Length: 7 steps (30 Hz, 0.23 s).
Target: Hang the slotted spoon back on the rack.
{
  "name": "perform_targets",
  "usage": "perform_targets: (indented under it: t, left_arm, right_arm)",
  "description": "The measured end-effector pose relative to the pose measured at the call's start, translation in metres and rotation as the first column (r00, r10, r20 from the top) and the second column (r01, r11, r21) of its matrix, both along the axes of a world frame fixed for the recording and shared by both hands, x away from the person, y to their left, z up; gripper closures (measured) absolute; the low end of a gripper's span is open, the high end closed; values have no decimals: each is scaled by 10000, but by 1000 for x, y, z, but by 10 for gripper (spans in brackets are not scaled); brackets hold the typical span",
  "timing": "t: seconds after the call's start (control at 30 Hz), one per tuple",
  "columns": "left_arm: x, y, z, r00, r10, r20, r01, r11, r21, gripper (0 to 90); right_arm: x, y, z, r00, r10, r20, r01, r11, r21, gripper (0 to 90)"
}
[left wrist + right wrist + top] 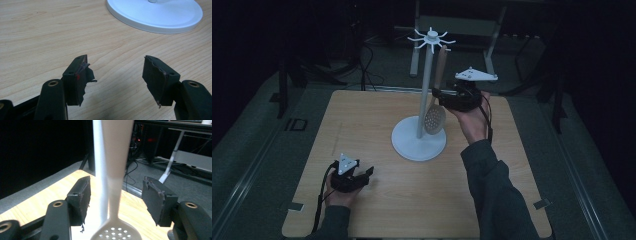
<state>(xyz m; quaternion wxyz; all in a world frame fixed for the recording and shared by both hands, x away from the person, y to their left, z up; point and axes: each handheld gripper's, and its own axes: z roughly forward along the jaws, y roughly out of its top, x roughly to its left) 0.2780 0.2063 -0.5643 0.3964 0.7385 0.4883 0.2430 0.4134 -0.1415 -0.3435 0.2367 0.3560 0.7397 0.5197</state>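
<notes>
Both pads of the right tool (pixel 116 195) clear the slotted spoon (pixel 116 182).

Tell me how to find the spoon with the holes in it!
Look at the wooden table and find the tall white stand with little hooks on top. The slotted spoon hangs from one hook, right beside the pole, with the open right gripper around its handle. It is the only beige thing, with a round bowl full of holes.
</notes>
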Motion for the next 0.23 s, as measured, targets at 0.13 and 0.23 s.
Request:
perform_targets:
  t: [0.13,0.23]
  left_arm:
    - [0,0,0,10000,-5,-20,5,10000,1,377]
    - [0,-1,0,10000,2,-23,-2,10000,11,377]
  right_arm:
    - [-3,-7,-4,9996,-289,50,290,9993,-230,358]
    - [-5,-15,-7,9988,-481,64,482,9984,-287,339]
